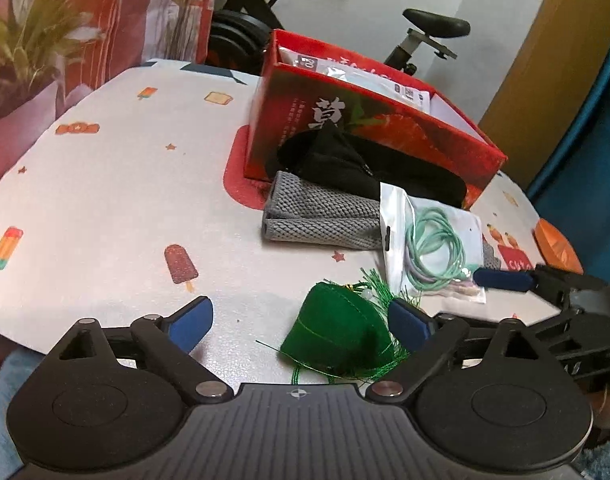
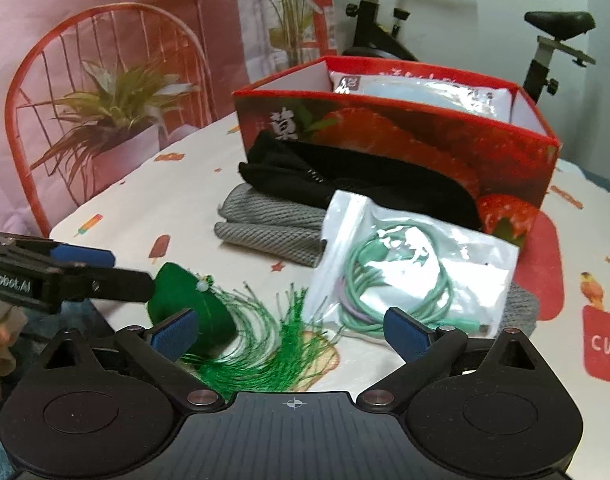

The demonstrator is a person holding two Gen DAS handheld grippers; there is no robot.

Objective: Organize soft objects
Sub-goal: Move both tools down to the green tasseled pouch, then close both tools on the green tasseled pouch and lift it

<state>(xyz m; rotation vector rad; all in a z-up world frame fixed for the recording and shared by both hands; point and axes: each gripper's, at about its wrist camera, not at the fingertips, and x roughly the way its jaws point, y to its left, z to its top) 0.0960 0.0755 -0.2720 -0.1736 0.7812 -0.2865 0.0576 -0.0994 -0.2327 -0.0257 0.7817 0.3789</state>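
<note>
Both grippers are low at the near bench edge with jaws apart and holding nothing: the left gripper (image 1: 301, 326) has the green pouch (image 1: 341, 336) between its pads, the right gripper (image 2: 293, 334) sits over the tassel (image 2: 265, 328). Just past the pouch is the cable bag (image 2: 413, 272), then the grey cloth (image 1: 317, 216) and black cloth (image 1: 337, 164) against the red box (image 2: 405, 136). Looks like the pickup step; next I'd close the left jaws on the pouch and carry it over the clutter into the box.
</note>
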